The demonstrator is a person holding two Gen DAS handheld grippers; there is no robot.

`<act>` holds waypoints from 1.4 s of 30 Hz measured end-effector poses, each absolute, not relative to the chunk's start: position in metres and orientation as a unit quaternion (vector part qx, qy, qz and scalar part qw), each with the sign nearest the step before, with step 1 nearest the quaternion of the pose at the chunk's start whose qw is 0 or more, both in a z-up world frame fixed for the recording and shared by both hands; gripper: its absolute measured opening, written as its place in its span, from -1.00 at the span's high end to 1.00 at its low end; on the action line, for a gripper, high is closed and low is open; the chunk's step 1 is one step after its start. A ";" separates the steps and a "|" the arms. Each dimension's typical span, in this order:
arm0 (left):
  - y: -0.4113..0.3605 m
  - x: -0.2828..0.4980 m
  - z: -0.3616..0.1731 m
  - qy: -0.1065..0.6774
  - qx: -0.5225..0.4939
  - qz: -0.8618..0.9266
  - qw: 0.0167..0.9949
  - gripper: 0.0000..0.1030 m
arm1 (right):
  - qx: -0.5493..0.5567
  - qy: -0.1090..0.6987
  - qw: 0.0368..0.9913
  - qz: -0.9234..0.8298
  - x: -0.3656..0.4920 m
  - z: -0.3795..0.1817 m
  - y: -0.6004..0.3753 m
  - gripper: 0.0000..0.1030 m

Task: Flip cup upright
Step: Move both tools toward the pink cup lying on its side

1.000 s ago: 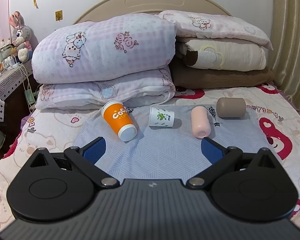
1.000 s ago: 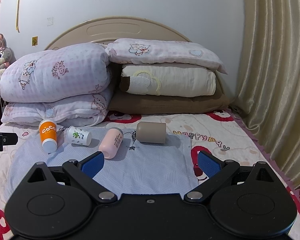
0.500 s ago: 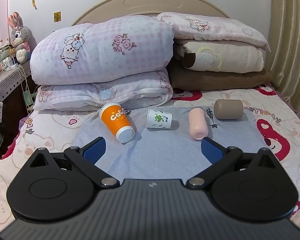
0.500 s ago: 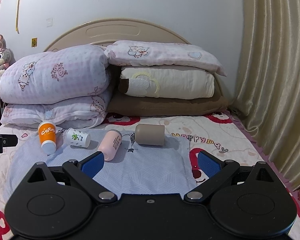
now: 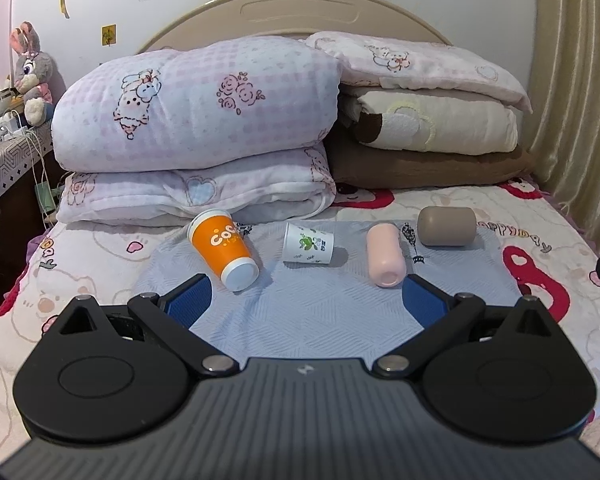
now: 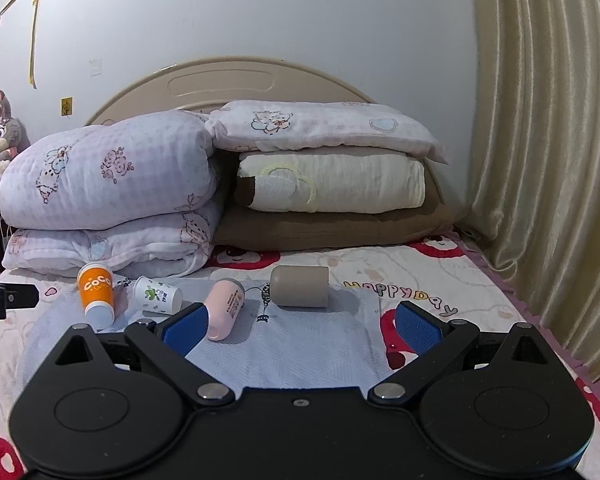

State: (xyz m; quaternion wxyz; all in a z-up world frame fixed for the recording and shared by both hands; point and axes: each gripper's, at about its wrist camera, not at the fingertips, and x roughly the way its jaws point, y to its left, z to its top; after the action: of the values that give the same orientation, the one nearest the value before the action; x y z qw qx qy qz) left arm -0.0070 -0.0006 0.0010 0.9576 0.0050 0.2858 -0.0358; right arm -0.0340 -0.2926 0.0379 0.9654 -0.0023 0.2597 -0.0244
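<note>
Several cups lie on their sides in a row on a light blue cloth (image 5: pixel 308 312) on the bed. From left: an orange cup (image 5: pixel 223 249), a small white cup with a green print (image 5: pixel 308 243), a pink cup (image 5: pixel 385 255) and a taupe cup (image 5: pixel 446 226). My left gripper (image 5: pixel 307 300) is open and empty, hovering short of the row. In the right wrist view the same cups show: orange (image 6: pixel 96 294), white (image 6: pixel 158 294), pink (image 6: pixel 224 309), taupe (image 6: pixel 299 286). My right gripper (image 6: pixel 299 325) is open and empty, in front of the pink and taupe cups.
Folded quilts (image 5: pixel 196 136) and stacked pillows (image 5: pixel 428 120) lie just behind the cups against the headboard. A curtain (image 6: pixel 540 160) hangs on the right. A nightstand with a plush rabbit (image 5: pixel 30 68) stands at the left. The left gripper's tip (image 6: pixel 8 300) shows at the right wrist view's left edge.
Both grippers have eased back and tilted slightly; the cups sit a little higher in the left view and lower in the right view. No cup has moved.
</note>
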 end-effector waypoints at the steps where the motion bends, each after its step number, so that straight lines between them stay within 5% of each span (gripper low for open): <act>1: -0.001 -0.008 0.001 0.282 0.005 -0.035 0.959 -1.00 | -0.002 0.257 0.966 -0.026 -0.034 0.037 -0.293 -0.97; 25: -0.008 -0.011 -0.005 0.265 0.026 -0.034 0.963 -1.00 | -0.045 0.228 0.973 -0.005 -0.031 0.024 -0.286 -0.97; 42: -0.024 0.102 -0.008 0.359 0.022 -0.127 0.925 -1.00 | 0.098 0.407 0.891 0.177 0.098 -0.001 -0.318 -0.95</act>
State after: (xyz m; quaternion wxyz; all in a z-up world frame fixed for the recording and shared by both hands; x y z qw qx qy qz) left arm 0.1024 -0.0238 -0.0080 0.9246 0.0216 0.3586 -0.1271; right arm 0.0976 -0.3175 -0.0011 0.8906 0.0982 0.4072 0.1772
